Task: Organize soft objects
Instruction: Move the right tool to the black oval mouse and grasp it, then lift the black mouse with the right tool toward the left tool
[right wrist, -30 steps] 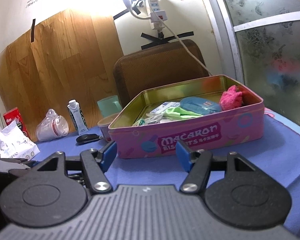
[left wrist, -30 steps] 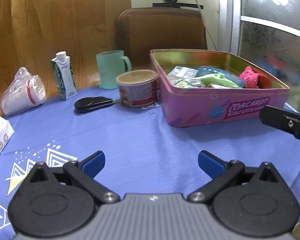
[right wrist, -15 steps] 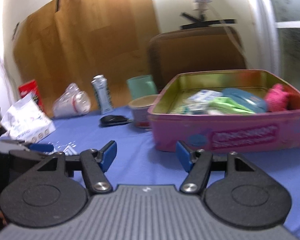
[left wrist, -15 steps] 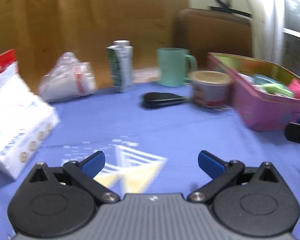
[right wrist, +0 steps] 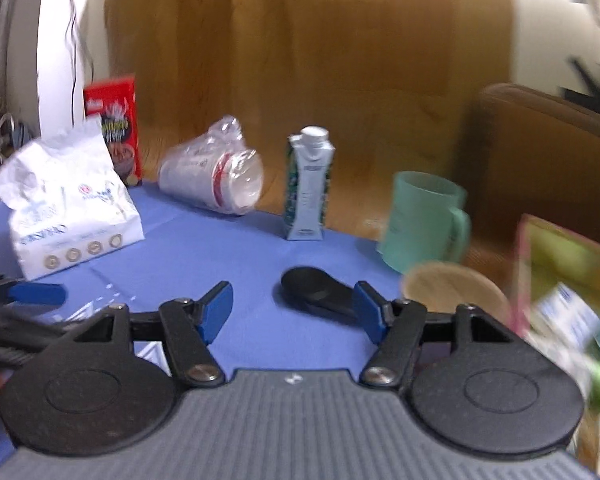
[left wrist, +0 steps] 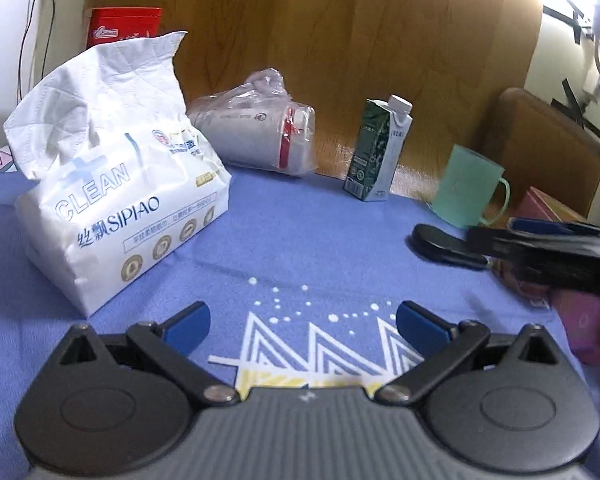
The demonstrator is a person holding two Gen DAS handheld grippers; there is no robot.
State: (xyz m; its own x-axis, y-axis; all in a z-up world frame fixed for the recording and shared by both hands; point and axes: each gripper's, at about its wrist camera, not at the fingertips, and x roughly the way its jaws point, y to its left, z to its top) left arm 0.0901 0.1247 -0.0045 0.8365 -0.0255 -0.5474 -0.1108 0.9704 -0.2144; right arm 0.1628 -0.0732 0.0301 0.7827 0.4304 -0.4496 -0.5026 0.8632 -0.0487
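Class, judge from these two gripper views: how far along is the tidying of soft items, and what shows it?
Done: a few items already lie in the pink tin at the right edge, though blurred. In hand: nothing; the left gripper and the right gripper are both open and empty. Left: the white soft tissue pack sits untouched on the blue tablecloth, ahead of the left gripper.

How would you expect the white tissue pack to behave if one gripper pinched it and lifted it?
The tissue pack looks soft: its torn top wrapper is crumpled, so it would probably dent under the fingers. It seems bulky yet light. The glossy film might slip, so a low grip seems safer.
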